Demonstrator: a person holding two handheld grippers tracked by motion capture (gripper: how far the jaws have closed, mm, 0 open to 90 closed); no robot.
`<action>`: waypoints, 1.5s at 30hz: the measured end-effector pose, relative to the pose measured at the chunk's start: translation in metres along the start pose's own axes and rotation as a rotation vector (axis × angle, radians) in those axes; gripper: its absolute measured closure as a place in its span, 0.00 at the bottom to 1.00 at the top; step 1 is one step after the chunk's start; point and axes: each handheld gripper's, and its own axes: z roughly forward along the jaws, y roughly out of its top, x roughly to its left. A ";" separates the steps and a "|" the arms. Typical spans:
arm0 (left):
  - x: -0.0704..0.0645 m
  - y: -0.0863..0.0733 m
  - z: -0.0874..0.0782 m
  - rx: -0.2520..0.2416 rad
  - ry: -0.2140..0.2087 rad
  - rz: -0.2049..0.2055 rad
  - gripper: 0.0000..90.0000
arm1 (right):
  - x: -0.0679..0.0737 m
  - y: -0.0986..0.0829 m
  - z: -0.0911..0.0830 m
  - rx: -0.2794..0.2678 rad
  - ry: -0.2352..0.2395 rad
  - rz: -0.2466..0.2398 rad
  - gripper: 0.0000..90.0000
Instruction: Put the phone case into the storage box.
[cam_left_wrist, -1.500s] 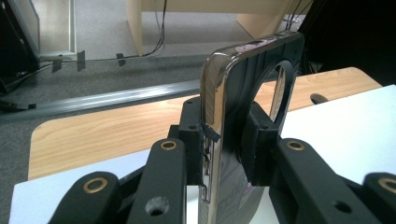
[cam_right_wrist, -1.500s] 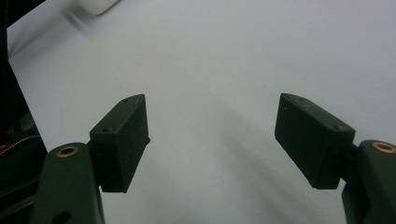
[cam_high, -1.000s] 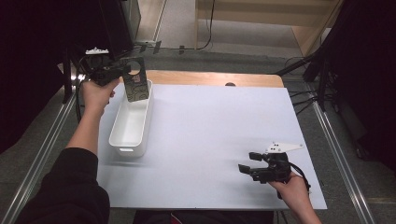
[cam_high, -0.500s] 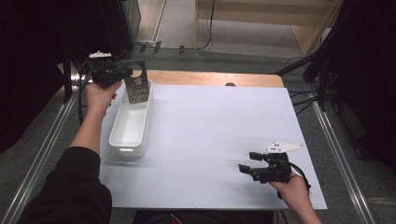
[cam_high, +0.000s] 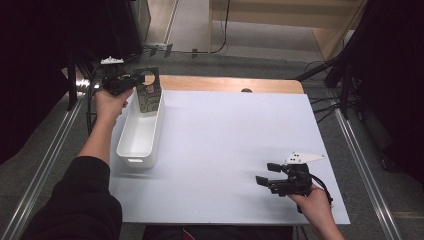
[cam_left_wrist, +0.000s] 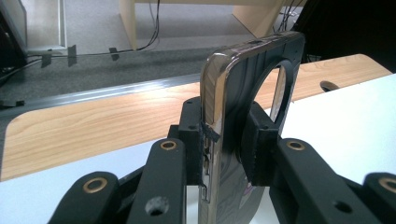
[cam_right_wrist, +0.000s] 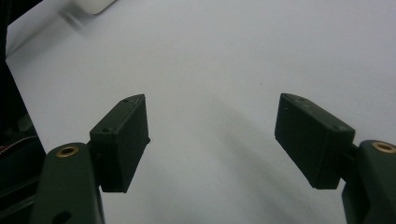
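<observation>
Left gripper has lifted phone case, clamped upright between its jaws, higher over bin, likely removing it; right gripper idle, jaws apart.

Phone case: dark, with a wavy line pattern, a silvery edge and a round cut-out. Bin: white. Table surface: white, with a light wood strip at the far edge. Both grippers: black.
</observation>
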 end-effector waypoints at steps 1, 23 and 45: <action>0.000 0.000 0.001 0.003 0.003 0.003 0.81 | 0.000 0.000 0.000 0.000 0.001 0.000 0.28; 0.003 -0.005 0.011 0.010 0.008 0.012 0.79 | 0.000 0.000 0.000 -0.002 0.000 0.001 0.28; 0.007 -0.008 0.017 0.018 0.020 -0.032 0.67 | 0.000 0.000 0.000 -0.003 0.002 0.006 0.28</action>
